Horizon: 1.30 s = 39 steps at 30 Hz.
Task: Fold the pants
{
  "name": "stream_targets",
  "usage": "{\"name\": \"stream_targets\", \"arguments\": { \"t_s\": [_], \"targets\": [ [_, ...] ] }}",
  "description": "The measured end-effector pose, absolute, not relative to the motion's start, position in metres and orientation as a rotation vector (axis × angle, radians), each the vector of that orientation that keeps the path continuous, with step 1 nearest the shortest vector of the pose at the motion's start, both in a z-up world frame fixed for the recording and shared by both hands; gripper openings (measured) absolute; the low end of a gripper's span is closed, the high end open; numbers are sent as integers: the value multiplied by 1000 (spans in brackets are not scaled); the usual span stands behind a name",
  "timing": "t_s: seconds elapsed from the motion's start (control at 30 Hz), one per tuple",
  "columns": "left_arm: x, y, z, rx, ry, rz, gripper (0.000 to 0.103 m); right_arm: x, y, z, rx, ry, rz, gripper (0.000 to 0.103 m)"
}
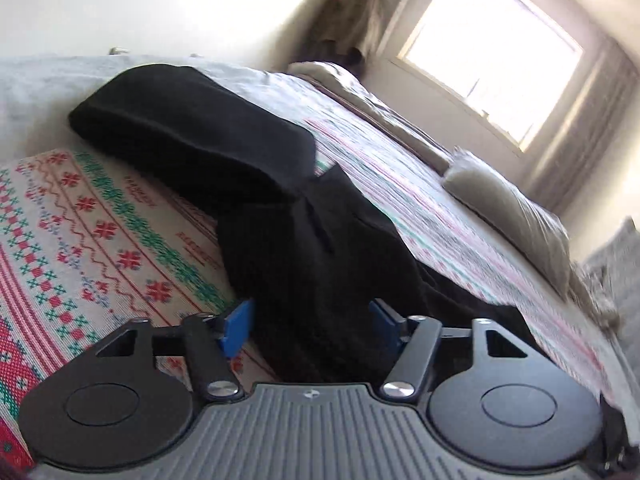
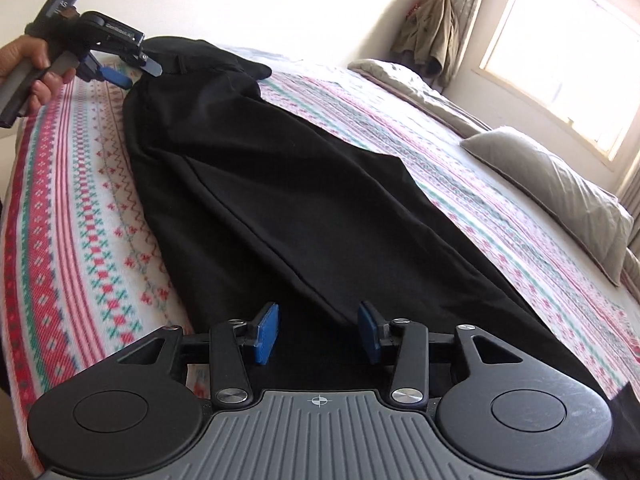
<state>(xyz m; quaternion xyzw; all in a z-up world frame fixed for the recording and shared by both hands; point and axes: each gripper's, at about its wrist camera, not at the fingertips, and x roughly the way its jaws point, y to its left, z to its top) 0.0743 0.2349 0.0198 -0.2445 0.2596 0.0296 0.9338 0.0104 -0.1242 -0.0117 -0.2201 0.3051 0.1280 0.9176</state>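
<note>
My left claw (image 1: 310,326) gapes over the pants (image 1: 248,184) (black). My right claw (image 2: 318,330) stands apart too, gripping nothing, on the bed (image 2: 92,216).

Bedroom, daylit. Bed (image 2: 400,128) with knit-pattern cover (image 2: 72,200): red, green, white bands. Grey pillow (image 2: 552,184) near far edge, folded grey duvet (image 2: 404,76) beyond it. Large window (image 2: 576,48), overexposed, pale frame; curtain (image 1: 576,152) beside it. Plain white walls (image 2: 280,0). Garments (image 2: 436,28) hanging in corner left of window.
</note>
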Motion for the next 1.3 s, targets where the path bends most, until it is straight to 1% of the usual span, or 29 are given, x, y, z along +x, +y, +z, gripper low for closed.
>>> {"name": "stream_targets", "arguments": {
  "t_s": [0.03, 0.07, 0.1, 0.13, 0.2, 0.23, 0.33, 0.5, 0.6, 0.63, 0.67, 0.73, 0.77, 0.87, 0.9, 0.93, 0.97, 1.0, 1.03, 1.07, 1.1, 1.13, 1.17, 1.2, 1.27, 1.3],
  "targets": [
    [77, 237, 20, -511, 518, 77, 60, 15, -124, -13, -454, 624, 266, 39],
    [77, 239, 22, -513, 506, 88, 48, 18, -123, -15, -456, 618, 267, 36],
    [79, 240, 24, -509, 496, 99, 43, 18, -121, -16, -460, 613, 273, 26],
    [81, 239, 26, -499, 487, 107, 32, 20, -118, -17, -470, 611, 283, 10],
    [85, 238, 31, -477, 474, 110, 22, 21, -114, -16, -487, 612, 295, 4],
    [87, 236, 32, -460, 470, 110, 19, 21, -113, -14, -487, 612, 305, 2],
    [86, 234, 41, -401, 439, 118, 15, 18, -114, -6, -467, 600, 331, 1],
    [77, 238, 57, -346, 363, 140, 12, 9, -122, 11, -402, 582, 377, 1],
    [77, 242, 56, -334, 393, 192, 11, 2, -126, 17, -370, 587, 422, 1],
    [79, 243, 55, -320, 415, 221, 9, 0, -127, 18, -361, 593, 443, 1],
    [81, 241, 53, -289, 439, 259, 7, -1, -126, 18, -356, 603, 465, 1],
    [85, 239, 48, -181, 474, 358, 7, -2, -121, 14, -367, 638, 505, 1],
    [87, 241, 46, -163, 492, 366, 7, -3, -116, 10, -385, 663, 517, 1],
    [86, 254, 41, -248, 530, 338, 7, 1, -105, -5, -436, 734, 515, 1],
    [86, 255, 40, -268, 535, 321, 8, 3, -104, -7, -438, 742, 513, 3],
    [84, 256, 40, -285, 535, 297, 9, 4, -104, -6, -428, 746, 514, 9],
    [82, 255, 41, -299, 532, 282, 13, 4, -106, -3, -406, 749, 523, 11],
    [76, 252, 43, -303, 527, 265, 14, 4, -109, 1, -378, 747, 530, 17],
    [74, 250, 45, -300, 523, 247, 18, 3, -114, 6, -346, 743, 538, 30],
    [70, 246, 48, -292, 516, 229, 27, 2, -119, 11, -318, 733, 538, 37],
    [67, 242, 50, -284, 507, 212, 32, 1, -123, 16, -294, 717, 529, 51],
    [62, 236, 54, -277, 499, 192, 40, 0, -128, 20, -271, 701, 516, 57],
    [61, 229, 56, -267, 491, 166, 49, -1, -132, 24, -247, 688, 499, 57],
    [61, 224, 58, -254, 485, 138, 52, -1, -138, 28, -224, 680, 476, 58],
    [63, 206, 61, -219, 479, 76, 64, 3, -149, 32, -195, 669, 399, 64],
    [65, 197, 61, -201, 484, 43, 68, 5, -155, 33, -188, 666, 349, 68]
  ]
}}
